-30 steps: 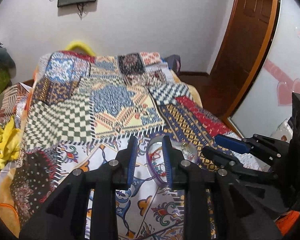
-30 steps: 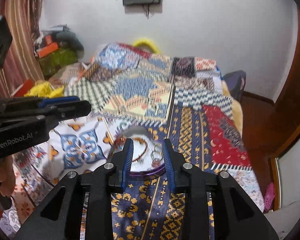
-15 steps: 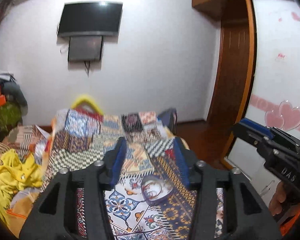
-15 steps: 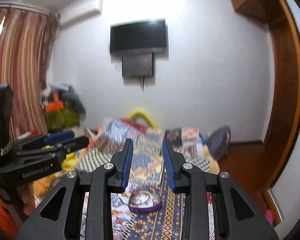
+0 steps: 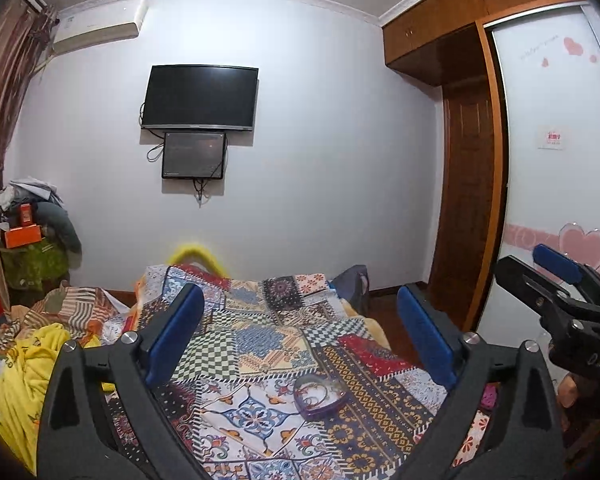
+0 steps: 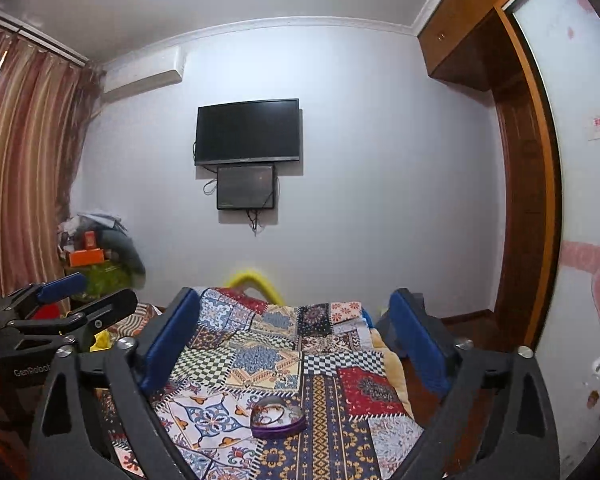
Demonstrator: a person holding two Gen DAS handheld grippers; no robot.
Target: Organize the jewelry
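Both tongs [image 5: 300, 344] [image 6: 296, 344], just spread wide, point level over the heart-shaped box [image 5: 319, 395].

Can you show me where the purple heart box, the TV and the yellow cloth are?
purple heart box [image 5: 320, 396], left wrist view, its rim.
TV [image 6: 247, 131], right wrist view, screen middle.
yellow cloth [image 5: 24, 376], left wrist view, its folds.

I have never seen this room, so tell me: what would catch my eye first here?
The bright patchwork bedspread fills the middle of both views, and a small purple heart-shaped jewelry box lies on it close to the cameras. A dark television hangs on the pale far wall. In front, the left gripper and right gripper frame the bed, jaws wide apart and empty.
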